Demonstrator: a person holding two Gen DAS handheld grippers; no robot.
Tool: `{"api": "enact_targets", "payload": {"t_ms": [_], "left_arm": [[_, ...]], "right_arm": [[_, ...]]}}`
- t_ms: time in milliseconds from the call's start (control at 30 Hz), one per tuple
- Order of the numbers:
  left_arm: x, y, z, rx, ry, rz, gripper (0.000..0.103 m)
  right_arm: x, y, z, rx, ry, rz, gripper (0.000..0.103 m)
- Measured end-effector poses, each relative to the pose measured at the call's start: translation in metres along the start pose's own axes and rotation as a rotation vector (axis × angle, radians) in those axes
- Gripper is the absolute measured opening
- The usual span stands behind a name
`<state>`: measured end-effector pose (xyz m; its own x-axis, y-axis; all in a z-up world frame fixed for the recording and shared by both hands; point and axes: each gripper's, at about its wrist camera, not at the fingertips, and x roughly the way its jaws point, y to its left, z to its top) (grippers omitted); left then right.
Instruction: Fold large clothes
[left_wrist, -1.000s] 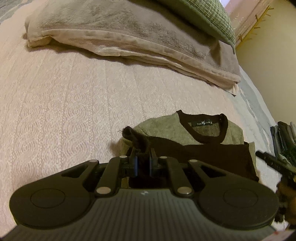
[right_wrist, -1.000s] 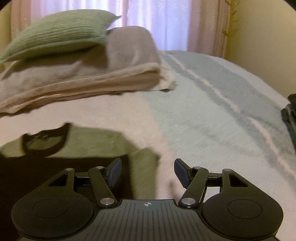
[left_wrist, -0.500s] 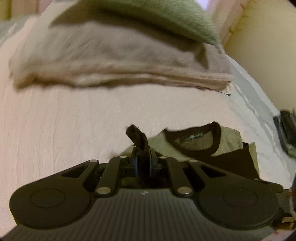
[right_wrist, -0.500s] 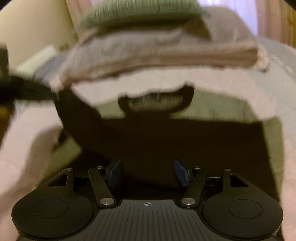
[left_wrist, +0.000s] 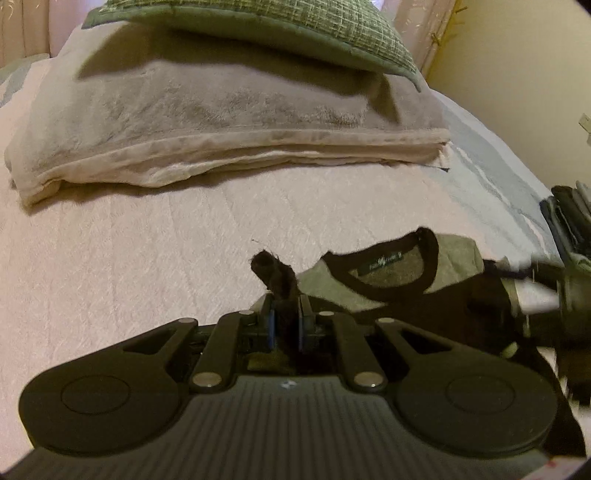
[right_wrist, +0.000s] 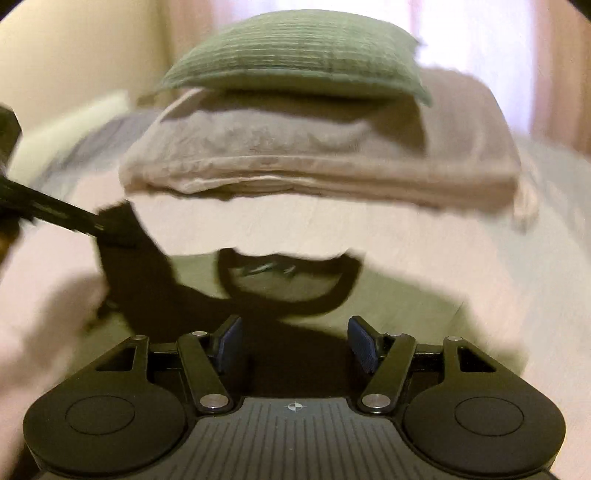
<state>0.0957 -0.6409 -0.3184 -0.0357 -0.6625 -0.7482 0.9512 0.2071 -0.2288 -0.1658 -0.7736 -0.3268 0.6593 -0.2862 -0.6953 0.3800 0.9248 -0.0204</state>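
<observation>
Pink quilted bedspread was seen beneath | sweater lay flat, judged soft, light, limp | left gripper was clamped on dark sleeve end | right gripper was held wide, empty | hem corner judged best grasped.

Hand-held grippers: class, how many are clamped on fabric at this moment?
1. The left hand-held gripper is shut on the sweater's dark sleeve. The right hand-held gripper hovers open above the sweater, gripping nothing.
</observation>
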Motion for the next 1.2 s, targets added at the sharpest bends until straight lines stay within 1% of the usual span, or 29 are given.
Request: {"api": "enact_targets", "payload": {"t_ms": [33,100,133,167,233,267,333,400,433,467,500,533,567,600,633,667,700,733,800,867,900,933,967,1000,1067,1100,1200], "left_arm": [[0.0,0.003,-0.005,-0.008,0.005,0.0,0.008],[0.005,0.01,-0.014,-0.036,0.023,-0.005,0.008],[0.008,0.013,-0.019,-0.05,0.031,-0.005,0.008],[0.01,0.014,-0.023,-0.056,0.033,-0.008,0.008],[0.014,0.015,-0.028,-0.066,0.038,-0.013,0.008],[0.015,0.016,-0.029,-0.073,0.04,-0.012,0.008],[0.014,0.018,-0.026,-0.095,0.022,-0.017,0.008],[0.006,0.015,-0.018,-0.083,-0.048,-0.024,0.008],[0.002,0.014,-0.013,-0.078,-0.092,-0.035,0.008],[0.003,0.015,-0.009,-0.076,-0.109,-0.037,0.008],[0.007,0.016,-0.006,-0.078,-0.105,-0.036,0.008],[0.017,0.02,-0.005,-0.09,-0.072,-0.03,0.008],[0.026,0.023,-0.006,-0.103,-0.032,-0.023,0.008],[0.037,0.027,-0.009,-0.114,0.014,-0.015,0.008],[0.044,0.029,-0.012,-0.122,0.04,-0.007,0.008],[0.046,0.03,-0.015,-0.125,0.045,-0.006,0.008],[0.046,0.031,-0.015,-0.124,0.039,-0.009,0.008],[0.045,0.032,-0.016,-0.12,0.032,-0.01,0.008],[0.046,0.033,-0.014,-0.117,0.032,-0.006,0.009],[0.048,0.034,-0.013,-0.118,0.044,0.005,0.011],[0.048,0.032,-0.011,-0.115,0.05,0.015,0.011],[0.049,0.03,-0.009,-0.11,0.056,0.025,0.011],[0.049,0.027,-0.008,-0.105,0.062,0.034,0.011],[0.049,0.024,-0.006,-0.097,0.069,0.049,0.011],[0.045,0.013,-0.001,-0.063,0.067,0.085,0.011],[0.043,0.006,0.001,-0.044,0.058,0.101,0.011],[0.029,-0.029,0.007,0.049,-0.004,0.17,0.011]], "right_arm": [[0.005,-0.006,0.0,-0.058,0.029,0.007,0.061],[0.019,-0.015,-0.001,-0.19,0.116,0.025,0.06],[0.026,-0.018,-0.004,-0.232,0.151,0.041,0.059],[0.034,-0.022,-0.007,-0.298,0.176,0.09,0.052],[0.044,-0.026,-0.012,-0.321,0.225,0.148,0.028],[0.045,-0.027,-0.013,-0.315,0.23,0.151,0.002],[0.037,-0.026,-0.009,-0.3,0.199,0.134,0.003],[0.023,-0.031,-0.003,-0.247,0.114,0.07,0.003],[0.02,-0.036,-0.002,-0.199,0.087,0.04,0.003],[0.021,-0.038,-0.002,-0.164,0.074,0.022,0.003],[0.027,-0.038,-0.005,-0.144,0.081,0.01,0.003],[0.035,-0.036,-0.007,-0.147,0.113,0.014,0.004],[0.041,-0.034,-0.011,-0.152,0.141,0.013,0.008],[0.044,-0.03,-0.014,-0.16,0.144,-0.011,0.015],[0.041,-0.028,-0.013,-0.16,0.129,-0.033,0.018],[0.035,-0.027,-0.01,-0.14,0.104,-0.053,0.026],[0.029,-0.027,-0.008,-0.113,0.082,-0.064,0.03],[0.022,-0.027,-0.007,-0.077,0.057,-0.07,0.031],[0.016,-0.024,-0.009,-0.035,0.04,-0.039,0.034],[0.024,-0.014,-0.017,-0.028,0.073,0.008,0.036],[0.031,-0.009,-0.023,-0.047,0.103,0.022,0.04],[0.037,-0.003,-0.027,-0.073,0.12,0.019,0.042],[0.038,-0.001,-0.028,-0.082,0.115,0.007,0.043],[0.035,-0.001,-0.026,-0.058,0.108,0.003,0.043],[0.019,-0.007,-0.019,0.032,0.065,-0.005,0.043],[0.01,-0.009,-0.016,0.058,0.041,-0.021,0.043],[-0.023,-0.013,-0.016,0.112,-0.017,-0.053,0.043]]}}
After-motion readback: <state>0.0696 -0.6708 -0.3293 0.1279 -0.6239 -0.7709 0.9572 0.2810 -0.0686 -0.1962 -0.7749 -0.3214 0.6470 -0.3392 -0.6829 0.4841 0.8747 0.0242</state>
